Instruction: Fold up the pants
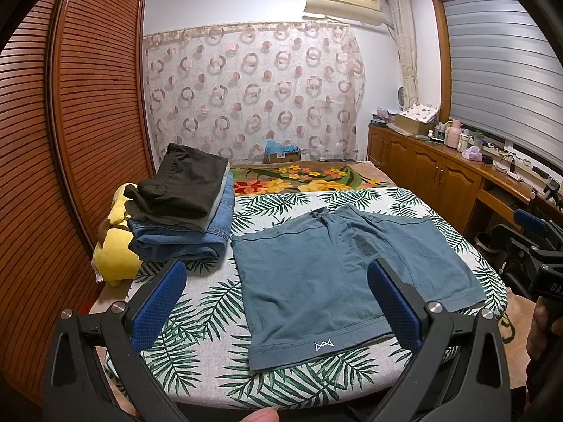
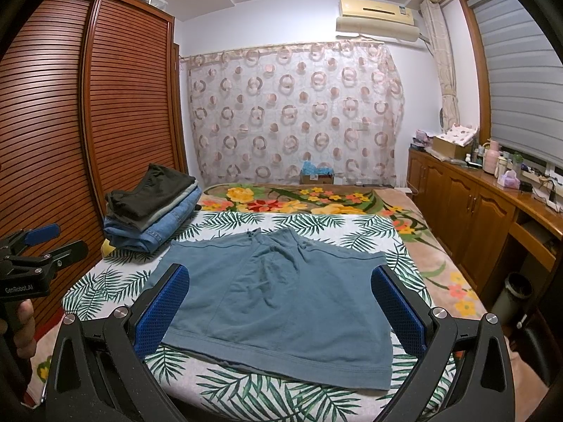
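Left wrist view put the blue-grey shorts (image 1: 337, 281) at the centre and lower right of the frame, spread flat on the leaf-print cloth (image 1: 197, 316) that covered the near end of the bed. Your left gripper (image 1: 278, 302) had its blue-padded fingers (image 1: 162, 302) spread wide with nothing between them, hovering over the near hem and the cloth beside it; whether the pads touched fabric could not be told. A small white logo (image 1: 323, 344) sat on the hem at lower centre. At left of centre lay a stack of folded clothes (image 1: 183, 211), a dark garment on top and denim beneath, beside a yellow plush toy (image 1: 116, 256) at the bed's left edge. Your right gripper (image 1: 535, 232) showed at the right edge of that frame, too cut off there to judge its fingers.

In the right wrist view, the shorts (image 2: 278, 302) filled the lower centre, waistband toward the far side and leg hems nearest the camera. Your right gripper (image 2: 281, 302) was likewise wide apart and empty, its pads framing the shorts on either side. The left gripper (image 2: 38, 242) appeared at the left edge, held by your hand (image 2: 21, 330). The folded stack (image 2: 151, 207) sat left of centre, and a floral blanket (image 2: 316, 200) covered the far part of the bed.
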The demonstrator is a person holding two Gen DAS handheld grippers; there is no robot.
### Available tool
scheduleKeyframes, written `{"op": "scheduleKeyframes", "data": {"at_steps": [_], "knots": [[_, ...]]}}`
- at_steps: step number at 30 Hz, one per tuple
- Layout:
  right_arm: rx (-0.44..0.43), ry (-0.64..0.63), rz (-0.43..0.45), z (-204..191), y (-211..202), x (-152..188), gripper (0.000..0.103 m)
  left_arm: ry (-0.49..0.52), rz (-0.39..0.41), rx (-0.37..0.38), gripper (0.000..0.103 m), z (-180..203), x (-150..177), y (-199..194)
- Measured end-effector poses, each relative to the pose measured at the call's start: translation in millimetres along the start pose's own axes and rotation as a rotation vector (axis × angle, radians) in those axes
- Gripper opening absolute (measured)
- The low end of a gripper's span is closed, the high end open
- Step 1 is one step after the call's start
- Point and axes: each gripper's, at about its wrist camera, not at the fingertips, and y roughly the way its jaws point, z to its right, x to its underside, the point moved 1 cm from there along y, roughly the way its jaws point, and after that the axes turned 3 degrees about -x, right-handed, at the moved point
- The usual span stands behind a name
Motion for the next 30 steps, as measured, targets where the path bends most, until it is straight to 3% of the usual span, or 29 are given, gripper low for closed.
{"op": "scheduleKeyframes", "data": {"at_steps": [10,22,30], "knots": [[0.003,0.003,-0.004,1.1,2.2,1.4,0.103,-0.003,-0.026,0.012,0.103,1.2,-6.6,0.9],[0.013,0.002,-0.053,7.6,14.9,7.1,0.103,-0.015,-0.138,0.037,0.103,-7.9,22.2,38.2],[0.025,-0.004,-0.142,16.6,39.1,15.2,0.103,-0.028,-0.209,0.041,0.103,-18.1,43.5,64.2]]}}
